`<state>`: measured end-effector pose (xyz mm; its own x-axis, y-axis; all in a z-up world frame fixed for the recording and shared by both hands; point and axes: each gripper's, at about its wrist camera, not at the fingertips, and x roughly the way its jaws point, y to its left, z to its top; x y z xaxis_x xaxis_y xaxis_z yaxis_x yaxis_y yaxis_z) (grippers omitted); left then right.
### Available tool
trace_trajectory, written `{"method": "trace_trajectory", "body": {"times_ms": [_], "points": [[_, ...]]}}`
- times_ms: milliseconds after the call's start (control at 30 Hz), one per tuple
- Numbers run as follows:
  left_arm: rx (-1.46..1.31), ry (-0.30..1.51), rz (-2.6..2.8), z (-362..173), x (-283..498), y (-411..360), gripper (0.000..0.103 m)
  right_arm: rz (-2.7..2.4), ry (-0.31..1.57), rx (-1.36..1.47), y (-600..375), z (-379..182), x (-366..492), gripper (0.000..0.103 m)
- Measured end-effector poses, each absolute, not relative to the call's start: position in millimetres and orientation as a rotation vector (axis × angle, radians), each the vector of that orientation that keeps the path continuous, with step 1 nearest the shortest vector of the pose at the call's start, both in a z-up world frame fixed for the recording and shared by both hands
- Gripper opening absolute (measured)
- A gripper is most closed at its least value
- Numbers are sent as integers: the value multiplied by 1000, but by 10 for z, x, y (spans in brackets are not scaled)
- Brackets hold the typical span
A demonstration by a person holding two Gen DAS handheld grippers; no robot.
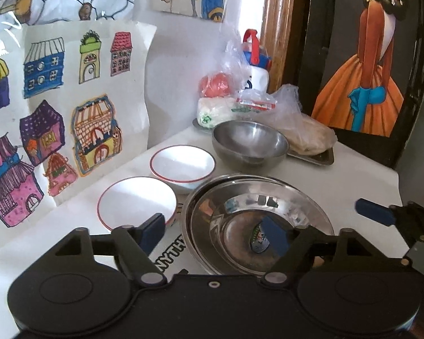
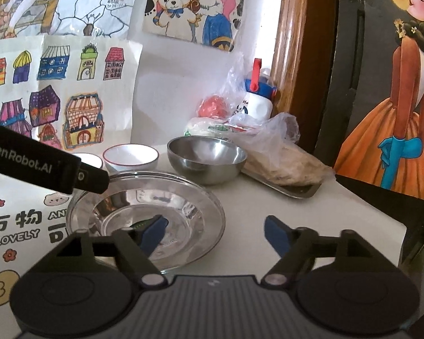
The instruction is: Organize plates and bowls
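Observation:
Stacked steel plates (image 1: 257, 220) lie on the white table, also in the right wrist view (image 2: 147, 212). A steel bowl (image 1: 250, 144) stands behind them, also in the right wrist view (image 2: 206, 158). Two white bowls with red rims sit to the left: a near one (image 1: 137, 206) and a far one (image 1: 182, 168). My left gripper (image 1: 214, 234) is open and empty, its fingers straddling the plates' left edge. My right gripper (image 2: 214, 234) is open and empty, straddling the plates' right rim.
Bagged food on a metal tray (image 1: 305, 138), a red and a white bagged item (image 1: 214, 99) and a white bottle (image 1: 258, 67) crowd the back. Drawings hang on the left wall. A dark painted panel (image 1: 361, 65) stands right. The table edge (image 2: 401, 226) is right.

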<state>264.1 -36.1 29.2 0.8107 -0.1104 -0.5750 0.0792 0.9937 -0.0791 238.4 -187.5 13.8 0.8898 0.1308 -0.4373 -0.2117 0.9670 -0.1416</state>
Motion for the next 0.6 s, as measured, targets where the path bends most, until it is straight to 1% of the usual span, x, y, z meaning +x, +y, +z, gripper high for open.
{"method": "trace_trajectory", "body": {"times_ms": [133, 233, 267, 333, 433, 600], "points": [[-38, 602, -101, 309, 2598, -334, 84, 160, 424, -185, -1914, 155, 2342, 90], [-39, 577, -101, 363, 2610, -274, 95, 156, 388, -157, -2013, 252, 2353, 101], [-40, 564, -101, 391, 2629, -252, 98, 157, 378, -148, -2053, 302, 2381, 102], [-48, 541, -117, 464, 2712, -203, 101, 157, 375, -129, -2140, 407, 2501, 103], [-75, 539, -137, 570, 2953, -144, 102, 167, 396, -76, -2268, 559, 2754, 103], [-76, 552, -137, 641, 3527, -137, 102, 155, 547, 20, -2360, 600, 3320, 103]]}}
